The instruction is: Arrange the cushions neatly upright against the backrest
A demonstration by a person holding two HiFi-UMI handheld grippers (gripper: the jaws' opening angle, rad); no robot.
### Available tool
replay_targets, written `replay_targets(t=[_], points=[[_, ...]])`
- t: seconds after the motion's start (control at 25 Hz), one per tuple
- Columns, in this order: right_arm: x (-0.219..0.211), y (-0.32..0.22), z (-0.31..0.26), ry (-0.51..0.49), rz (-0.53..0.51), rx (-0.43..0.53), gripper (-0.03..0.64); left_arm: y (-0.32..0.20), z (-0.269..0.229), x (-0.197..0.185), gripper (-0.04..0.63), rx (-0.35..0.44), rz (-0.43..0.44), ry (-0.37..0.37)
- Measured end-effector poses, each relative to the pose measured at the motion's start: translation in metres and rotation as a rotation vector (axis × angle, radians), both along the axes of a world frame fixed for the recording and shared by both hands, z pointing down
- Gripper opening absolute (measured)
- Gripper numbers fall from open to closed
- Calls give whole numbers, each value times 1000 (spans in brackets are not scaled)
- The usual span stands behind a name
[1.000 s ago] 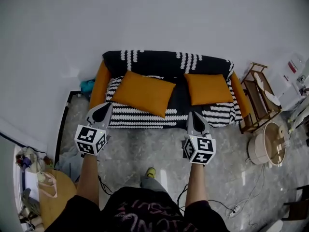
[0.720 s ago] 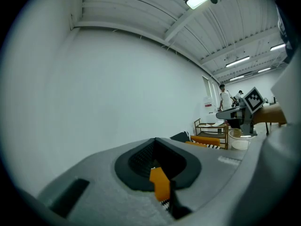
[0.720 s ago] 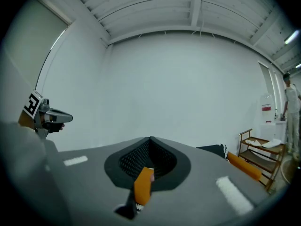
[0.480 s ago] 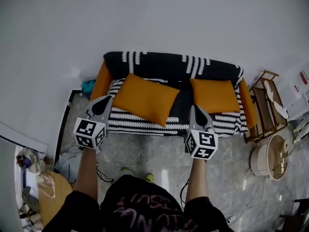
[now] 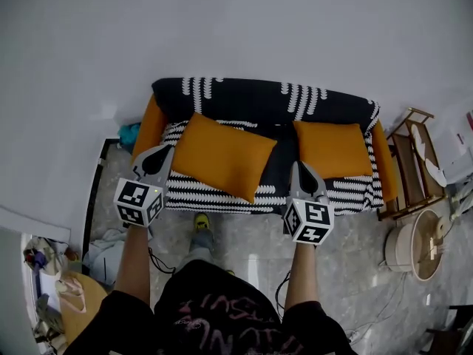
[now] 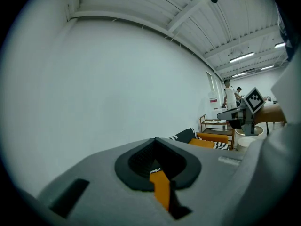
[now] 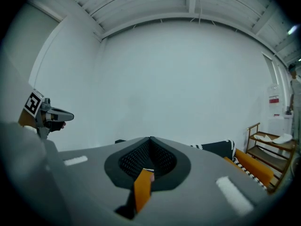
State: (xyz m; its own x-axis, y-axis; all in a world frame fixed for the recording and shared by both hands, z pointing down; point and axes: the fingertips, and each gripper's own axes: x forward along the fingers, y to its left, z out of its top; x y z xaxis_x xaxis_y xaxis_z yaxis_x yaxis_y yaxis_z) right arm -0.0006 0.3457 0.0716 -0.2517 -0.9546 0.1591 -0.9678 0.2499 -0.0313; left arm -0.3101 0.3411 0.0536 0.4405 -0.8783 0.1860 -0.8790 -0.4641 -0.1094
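Cushions lie on the sofa (image 5: 255, 99) seat beyond us: left cushion (image 5: 222, 156) just right of our left gripper (image 5: 157, 157), right cushion (image 5: 332, 149) far-right of our right gripper (image 5: 303, 174), both grippers' jaws together, empty.

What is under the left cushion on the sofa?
The left cushion lies on the black-and-white patterned seat cover, which shows around its edges. Anything directly beneath the cushion is covered and cannot be seen.
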Motion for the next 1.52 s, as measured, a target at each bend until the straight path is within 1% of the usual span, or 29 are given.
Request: replay_targets(t=[0.28,0.52,0.64,0.76,0.92,1.08,1.32,1.36,1.52], points=[[-18,-90,27,15,42,-75,10,-103,33,-20,8,-73,32,14],[-37,-165,58,15,92,-150,10,-192,75,-47,6,-179,64,39],[-41,-200,75,8,121,-193,11,-235,97,-59,8,-224,82,32],[-44,-223,100,7,153,-247,10,-268,121,-69,8,-266,105,27],[-47,-235,138,15,176,-321,11,-297,160,-76,8,-328,133,9],[-49,-241,184,8,187,-402,11,-314,206,-75,8,-391,149,-11],[-43,-256,261,-13,181,-516,11,-338,281,-71,9,-486,151,-54],[-43,-258,275,-25,177,-532,26,-341,295,-72,13,-503,148,-64],[-43,-267,330,-76,149,-604,90,-352,358,-78,76,-586,140,-97]])
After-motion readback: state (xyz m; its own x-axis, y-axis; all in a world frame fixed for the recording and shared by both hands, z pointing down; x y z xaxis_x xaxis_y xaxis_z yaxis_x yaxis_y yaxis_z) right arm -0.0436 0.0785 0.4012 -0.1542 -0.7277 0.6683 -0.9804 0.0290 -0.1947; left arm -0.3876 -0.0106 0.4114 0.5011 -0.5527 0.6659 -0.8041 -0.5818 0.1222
